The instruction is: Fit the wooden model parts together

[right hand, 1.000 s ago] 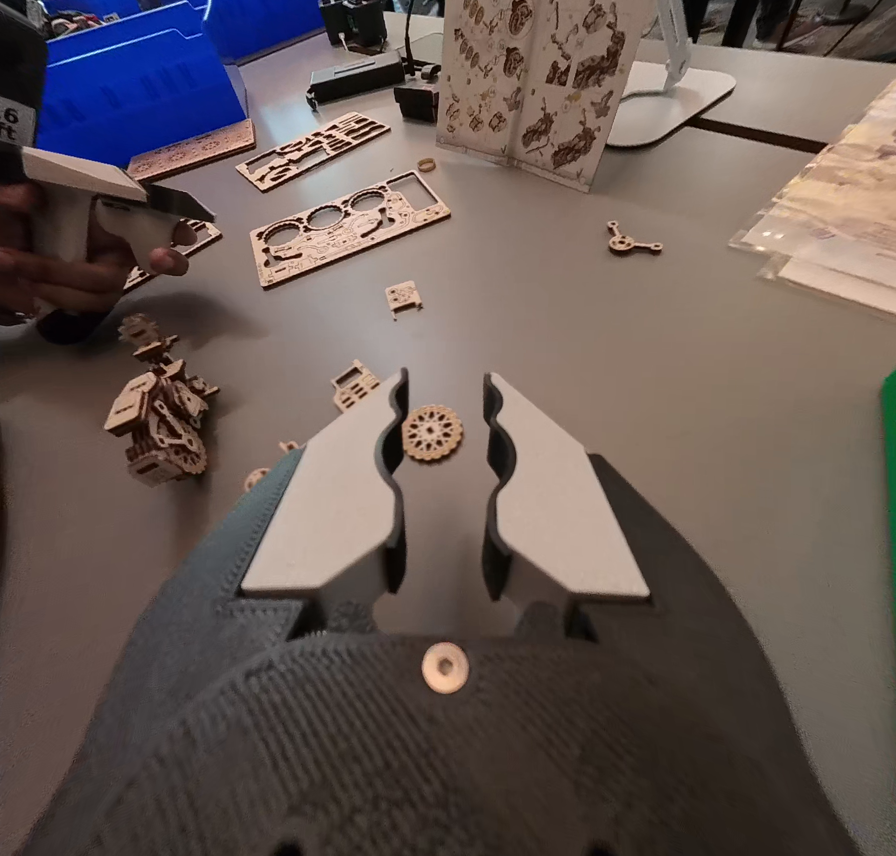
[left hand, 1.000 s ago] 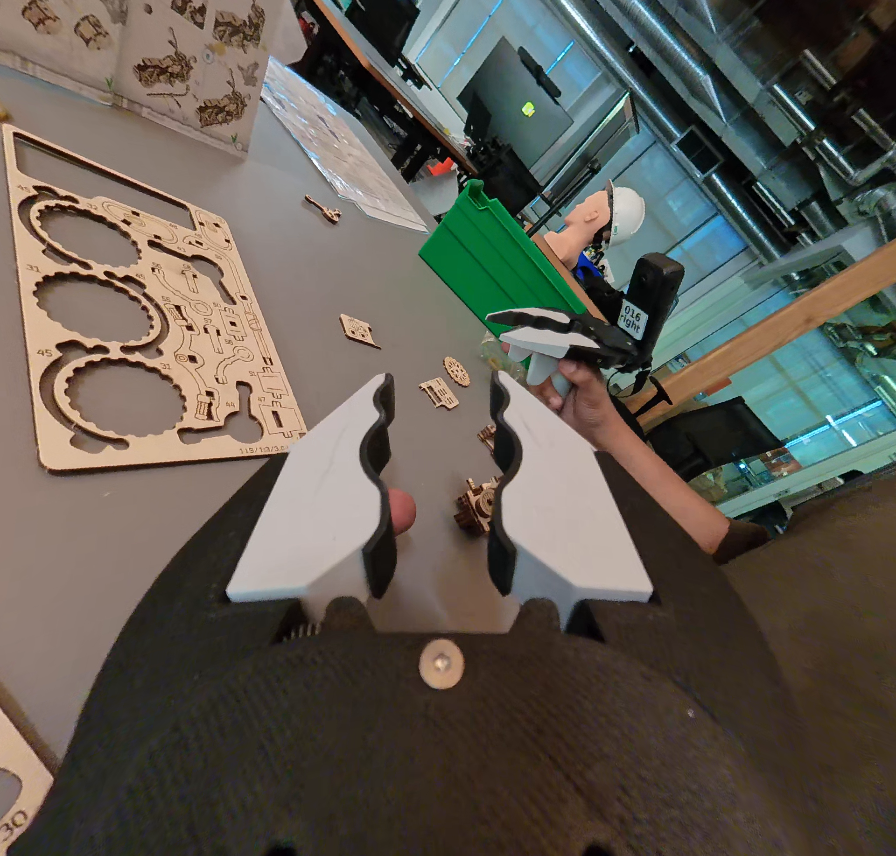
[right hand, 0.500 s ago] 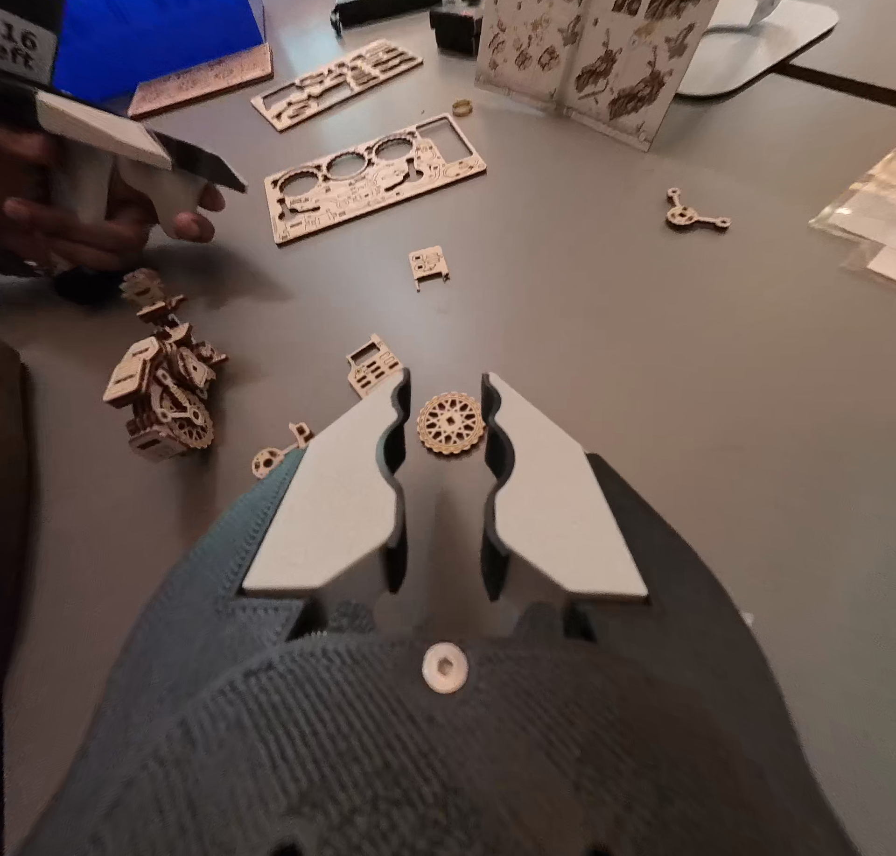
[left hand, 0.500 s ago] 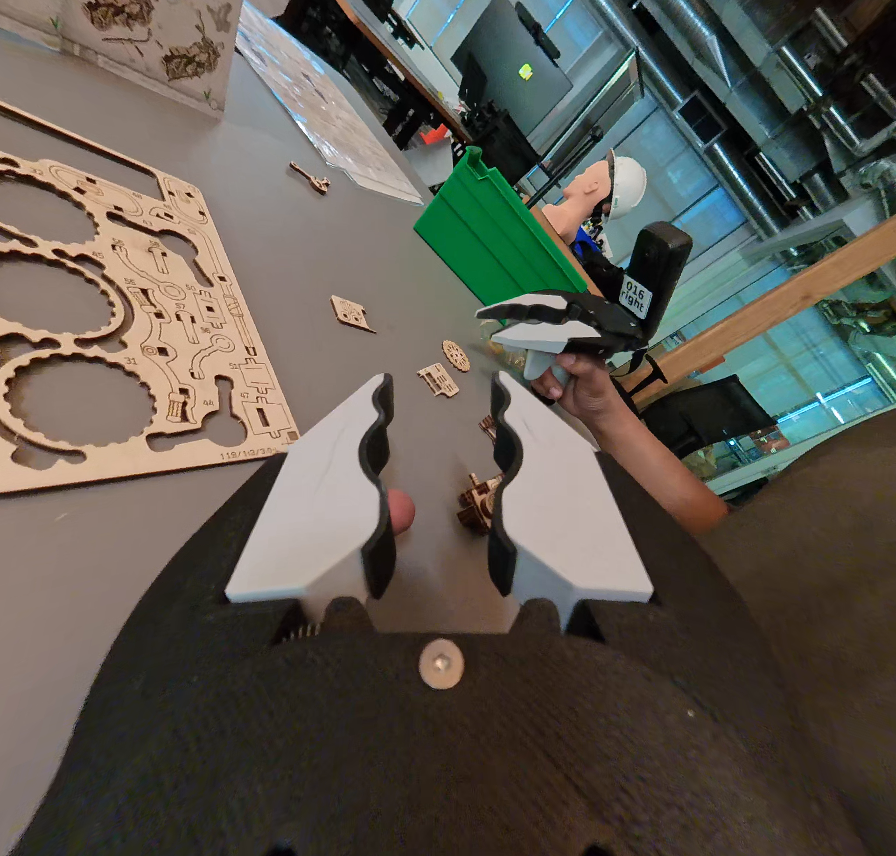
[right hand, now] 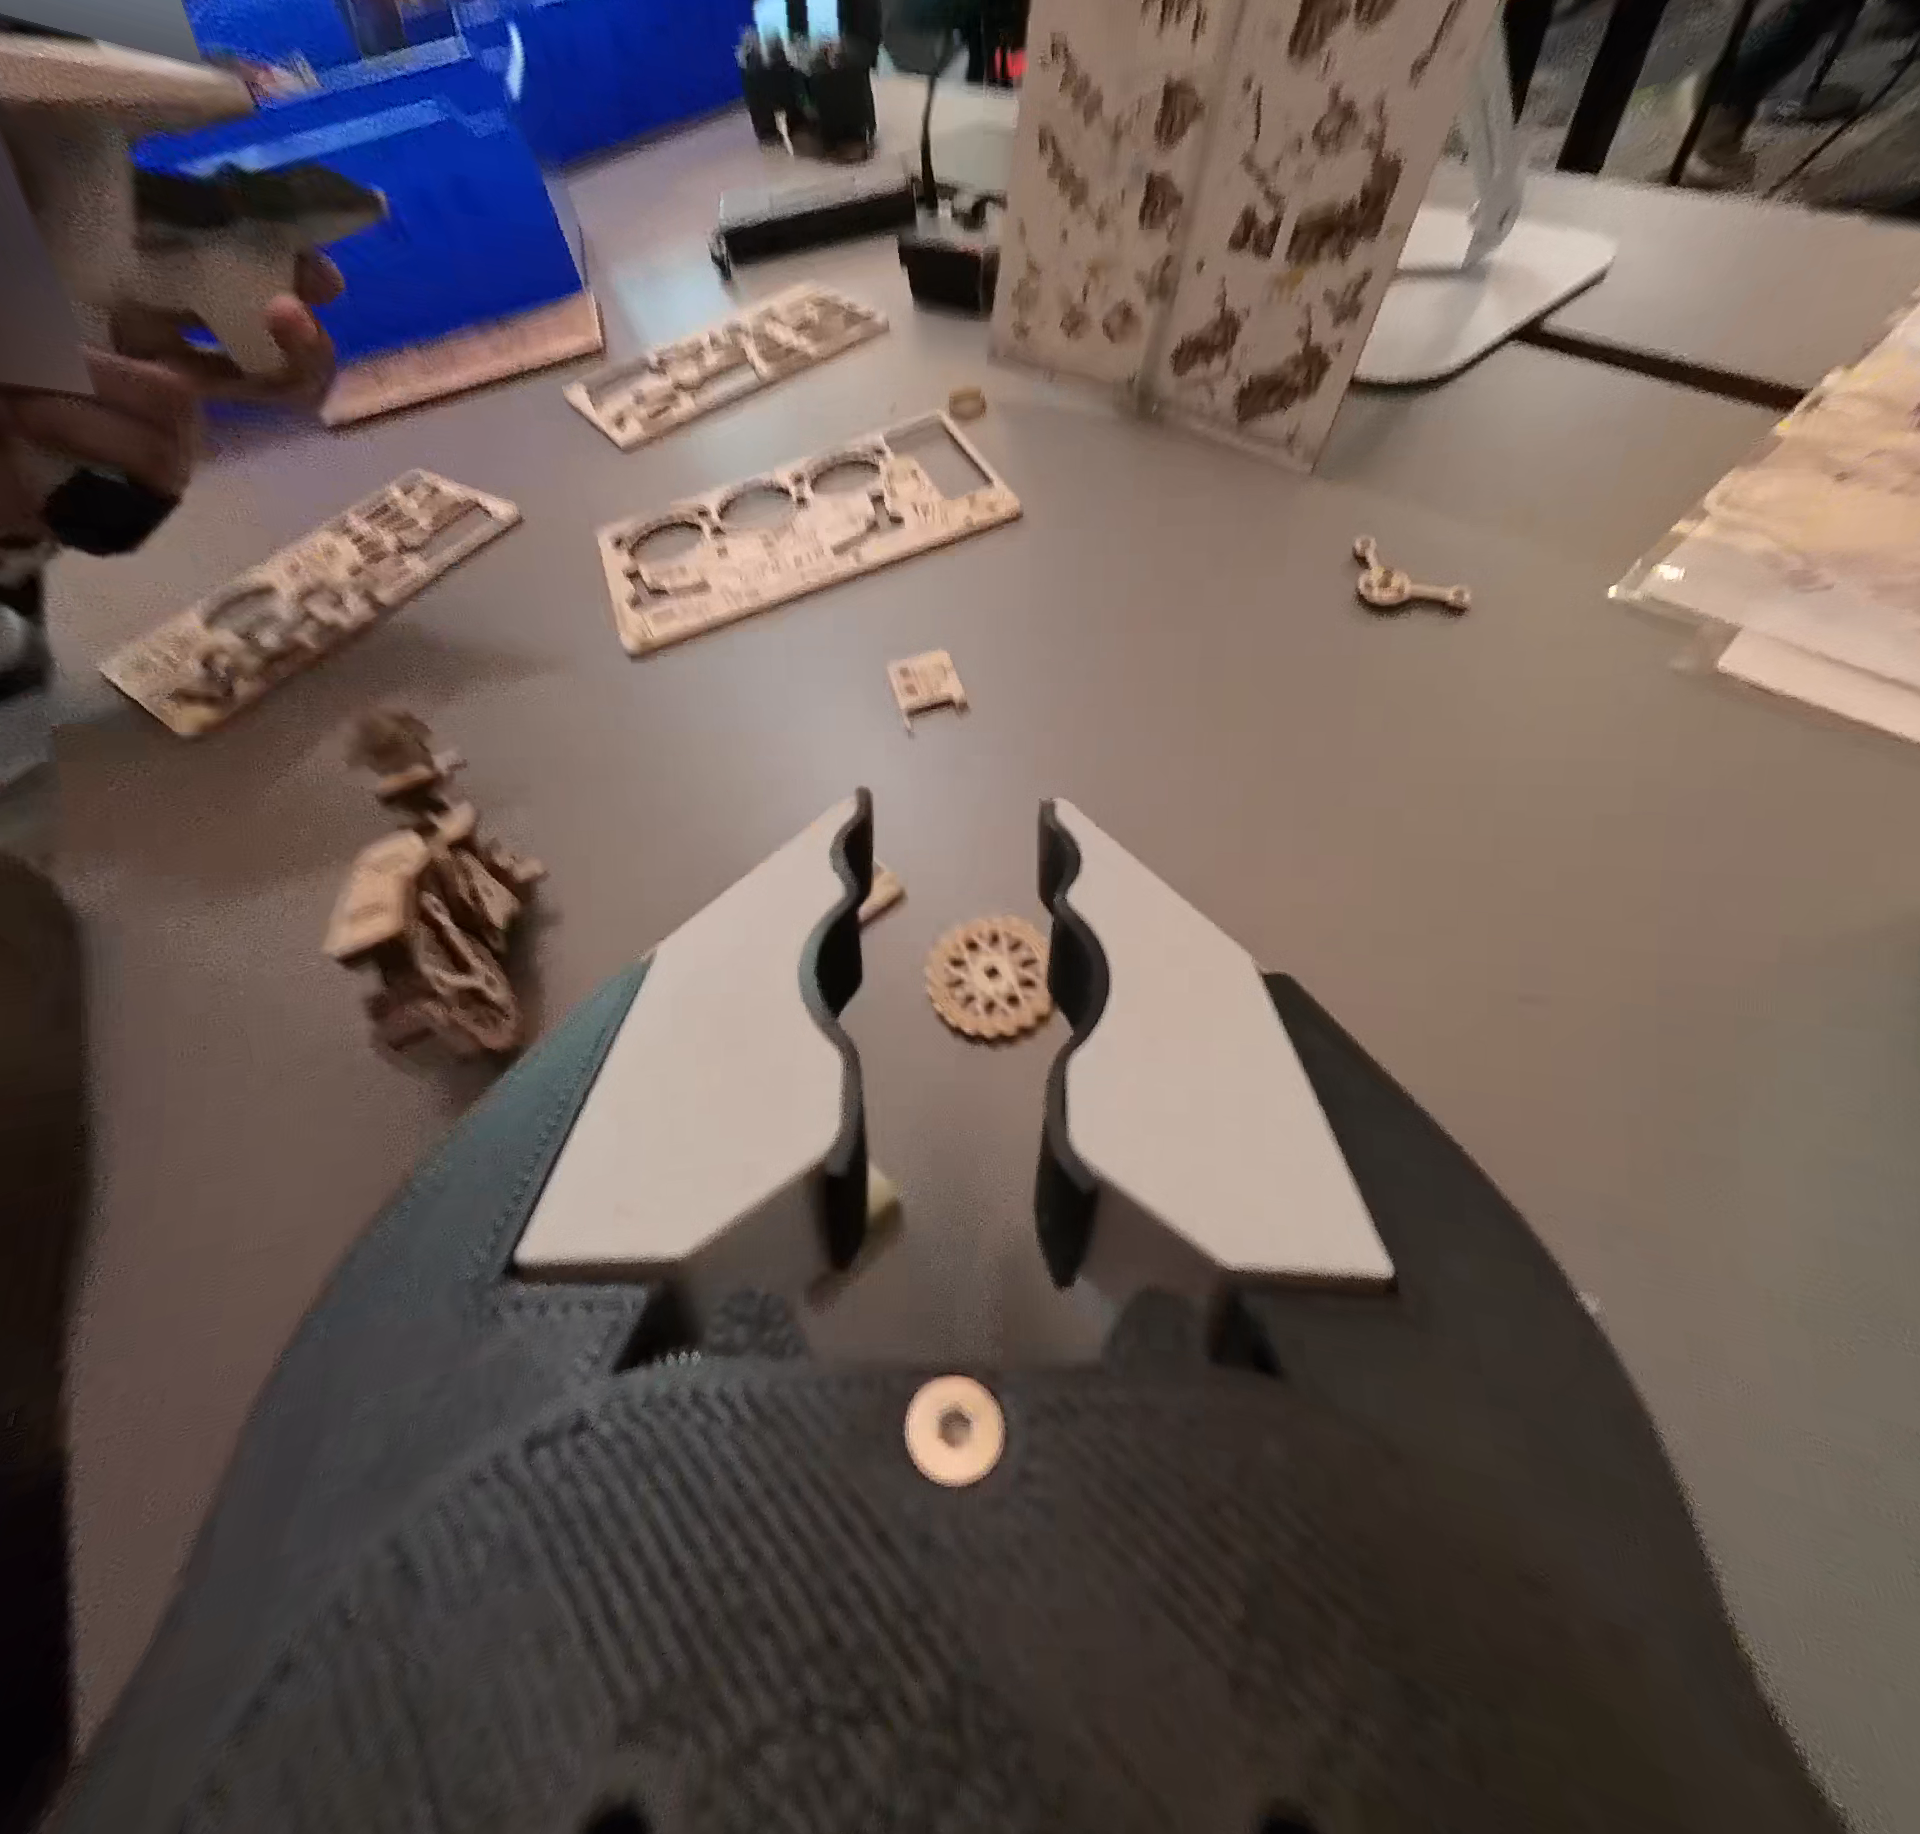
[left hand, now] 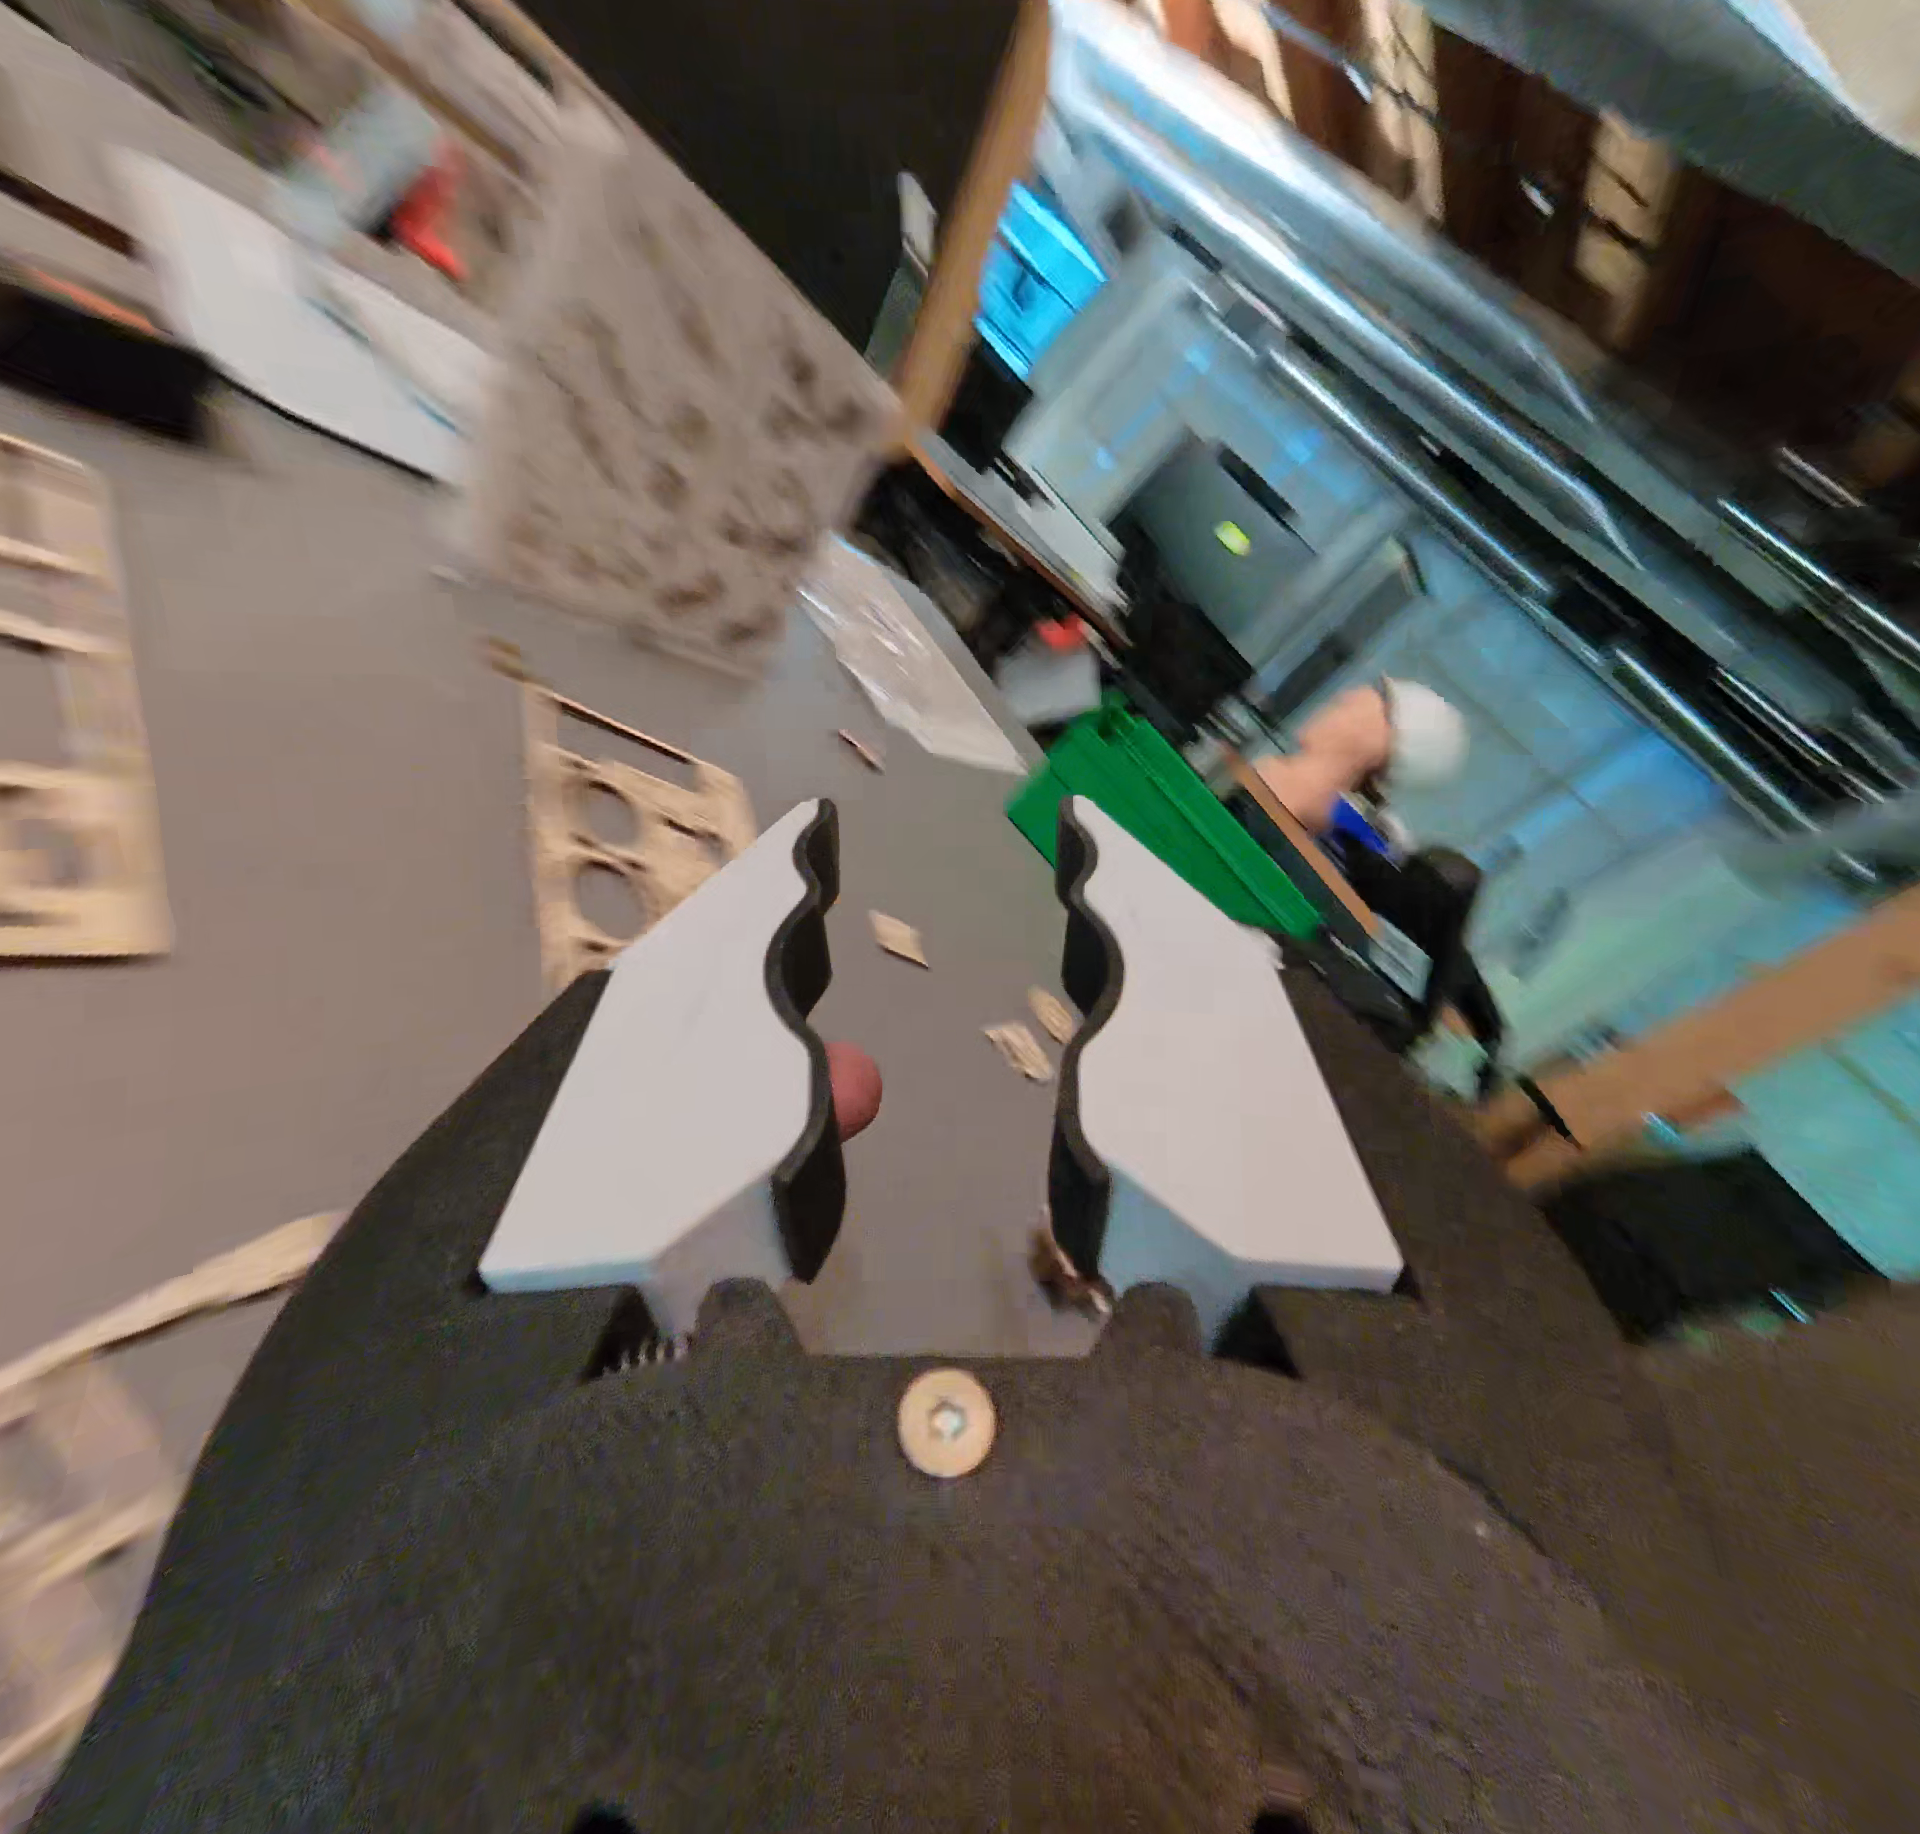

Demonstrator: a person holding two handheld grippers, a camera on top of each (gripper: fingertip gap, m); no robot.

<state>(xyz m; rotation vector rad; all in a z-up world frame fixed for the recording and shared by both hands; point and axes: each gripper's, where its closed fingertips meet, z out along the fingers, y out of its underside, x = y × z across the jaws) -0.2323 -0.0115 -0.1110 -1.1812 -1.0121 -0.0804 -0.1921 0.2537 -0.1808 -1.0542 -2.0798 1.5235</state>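
Observation:
A small wooden gear (right hand: pixel 987 976) lies flat on the grey table (right hand: pixel 1351 901), between the fingers of my open right gripper (right hand: pixel 951 818), nearer the right finger. The part-built wooden model (right hand: pixel 431 927) stands to the left of the gripper. Small flat wooden parts lie nearby: one (right hand: pixel 928 685) just ahead and a lever-shaped one (right hand: pixel 1403 584) at the right. My left gripper (left hand: pixel 940 828) is open, empty and raised; it also shows at the upper left of the right wrist view (right hand: pixel 239 210). Its view is blurred, with small parts (left hand: pixel 899 937) on the table ahead.
Cut-out wooden sheets (right hand: pixel 800 537) lie behind the parts. A printed instruction board (right hand: pixel 1216 174) stands at the back. Blue bins (right hand: pixel 416 195) are far left, plastic sleeves (right hand: pixel 1808 579) at the right. A green bin (left hand: pixel 1164 839) sits at the table's edge in the left view. Across from one pair of fingers to the other is roughly 30 centimeters.
My right gripper has moved forward, so the gear now lies between its fingers instead of ahead of the tips. My left gripper has lifted and swung away from the model; its view is blurred.

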